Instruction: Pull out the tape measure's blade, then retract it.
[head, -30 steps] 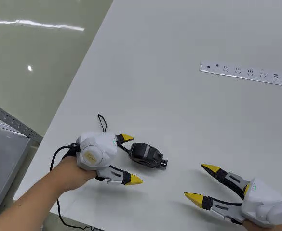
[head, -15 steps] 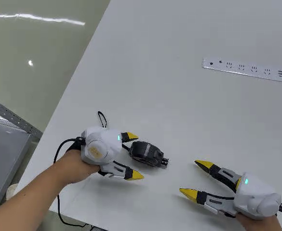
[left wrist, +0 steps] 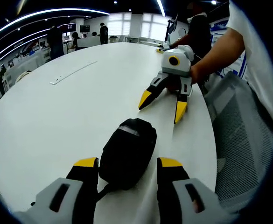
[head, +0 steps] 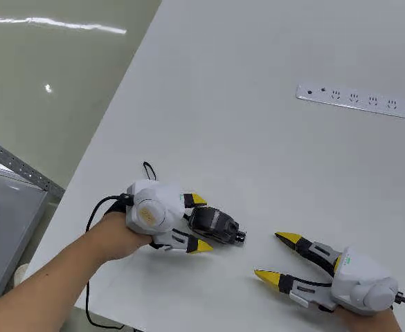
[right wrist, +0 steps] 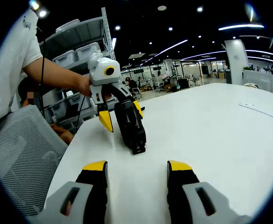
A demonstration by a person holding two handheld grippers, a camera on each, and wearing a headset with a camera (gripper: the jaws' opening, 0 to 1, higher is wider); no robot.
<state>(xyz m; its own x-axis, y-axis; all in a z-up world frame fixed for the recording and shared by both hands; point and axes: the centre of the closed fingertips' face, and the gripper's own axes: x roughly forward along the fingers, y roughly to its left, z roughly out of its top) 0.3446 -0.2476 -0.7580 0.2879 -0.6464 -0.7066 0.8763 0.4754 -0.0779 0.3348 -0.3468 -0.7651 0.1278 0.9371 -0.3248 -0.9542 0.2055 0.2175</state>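
Head view: a person works two hand-held tools over a black tape measure (head: 216,225) on a white surface (head: 257,138).
Tape measure: lies near the surface's front edge, between the two tools, with its small blade-tip end pointing toward the right tool (head: 274,256).
Left tool (head: 201,223): jaws apart, with one yellow tip on either side of the tape measure's case.
Left gripper view: the case (left wrist: 129,151) sits between the jaws, with a narrow gap showing beside one of them, and the right tool (left wrist: 162,105) faces it from farther along the surface.
Right tool: jaws apart and holding nothing, low over the surface near the tape measure and aimed at it.
Right gripper view: the tape measure (right wrist: 130,123) lies straight ahead, with the left tool (right wrist: 122,116) straddling its far end.
Background: a white power strip (head: 360,102) lies well apart, far across the surface.
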